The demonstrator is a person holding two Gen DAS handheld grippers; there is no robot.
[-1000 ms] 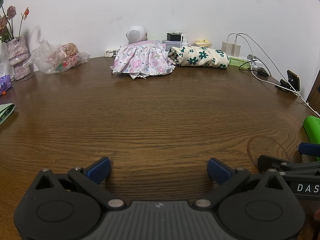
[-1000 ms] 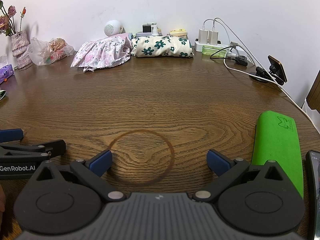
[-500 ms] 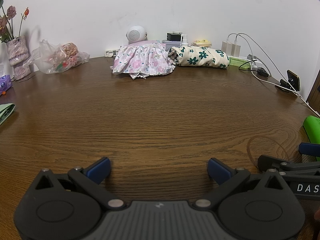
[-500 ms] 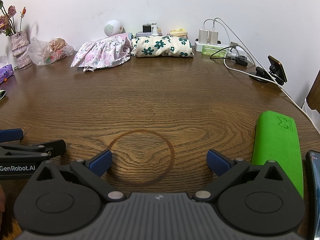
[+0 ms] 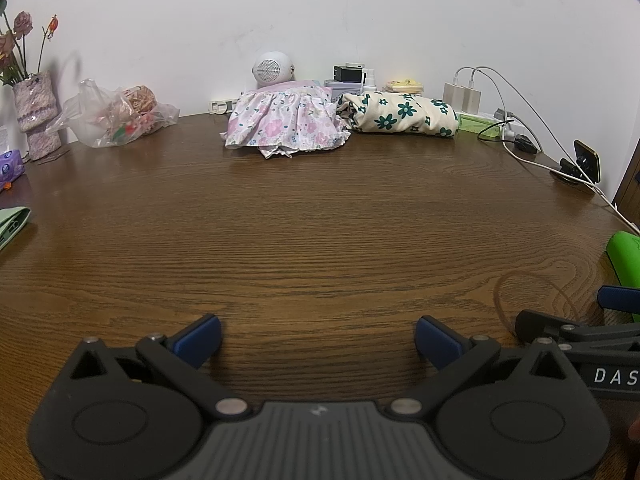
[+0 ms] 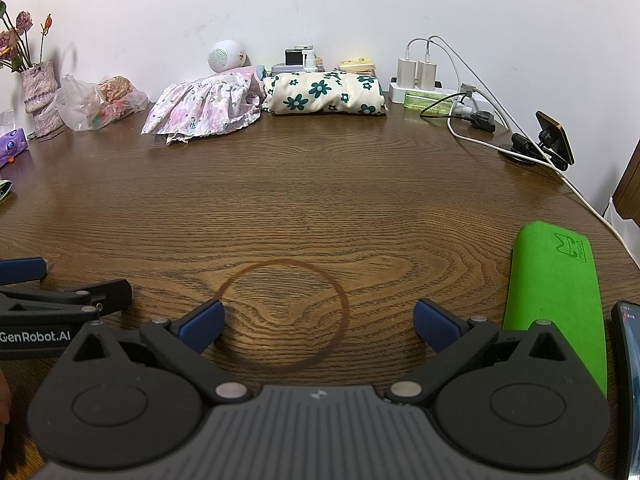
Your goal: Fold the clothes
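Note:
A pink flowered ruffled garment (image 5: 286, 124) (image 6: 204, 108) lies loosely heaped at the far edge of the brown wooden table (image 5: 320, 220). Right beside it sits a cream garment with dark green flowers (image 5: 400, 114) (image 6: 326, 92), rolled into a bundle. My left gripper (image 5: 318, 340) stands open low over the near side of the table, with nothing between its blue pads. My right gripper (image 6: 318, 326) is open too, just to its right, over a dark ring mark (image 6: 282, 314) in the wood. Both garments are far from both grippers.
A green pad (image 6: 554, 300) and a phone (image 6: 628, 380) lie at the near right. Chargers and cables (image 6: 448, 88) and a phone stand (image 6: 552, 140) crowd the far right. A plastic bag (image 5: 116, 118), a vase (image 5: 36, 116) and a round white speaker (image 5: 272, 70) sit along the wall.

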